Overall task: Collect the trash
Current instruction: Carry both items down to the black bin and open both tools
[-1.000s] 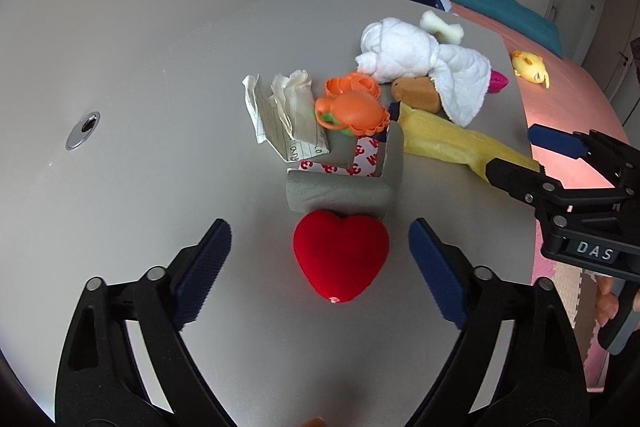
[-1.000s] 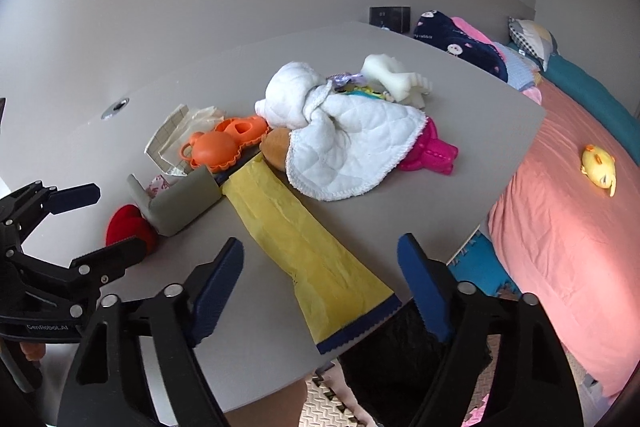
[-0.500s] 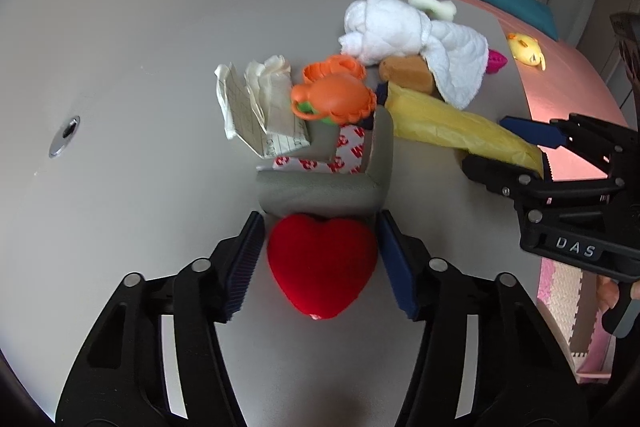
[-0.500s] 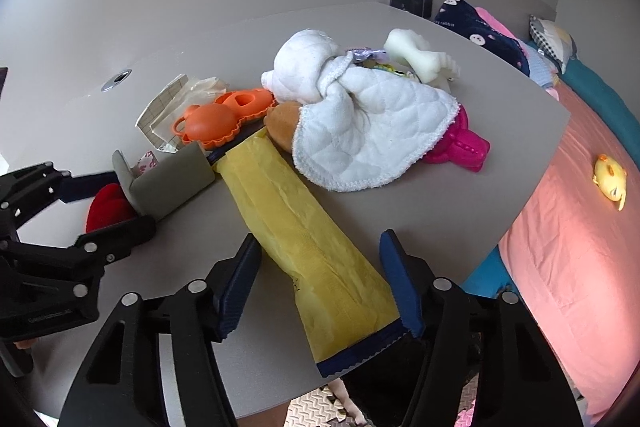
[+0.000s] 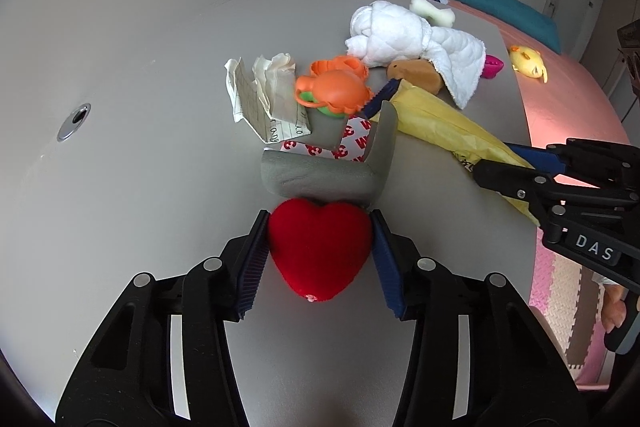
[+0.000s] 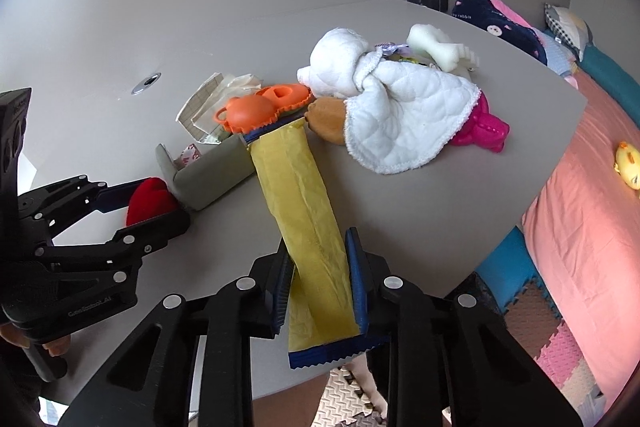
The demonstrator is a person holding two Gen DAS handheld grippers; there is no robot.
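My left gripper (image 5: pixel 318 227) is shut on a red plush heart (image 5: pixel 319 247) that lies on the grey table (image 5: pixel 140 167); the heart also shows in the right wrist view (image 6: pixel 150 199). My right gripper (image 6: pixel 318 253) is shut on a long yellow wrapper with blue ends (image 6: pixel 304 211) near the table's front edge; the wrapper also shows in the left wrist view (image 5: pixel 448 131). A grey foam corner piece (image 5: pixel 324 175) touches the heart's far side. Crumpled paper (image 5: pixel 264 95) lies behind it.
An orange plastic toy (image 5: pixel 336 87), a white quilted cloth (image 6: pixel 400 107), a brown plush (image 6: pixel 328 115), a white bone toy (image 6: pixel 436 47) and a pink toy (image 6: pixel 486 131) crowd the table's far part. A bed with a yellow duck (image 6: pixel 628 165) lies to the right.
Both grippers have moved forward and closed, the left on the red heart, the right on the yellow wrapper.
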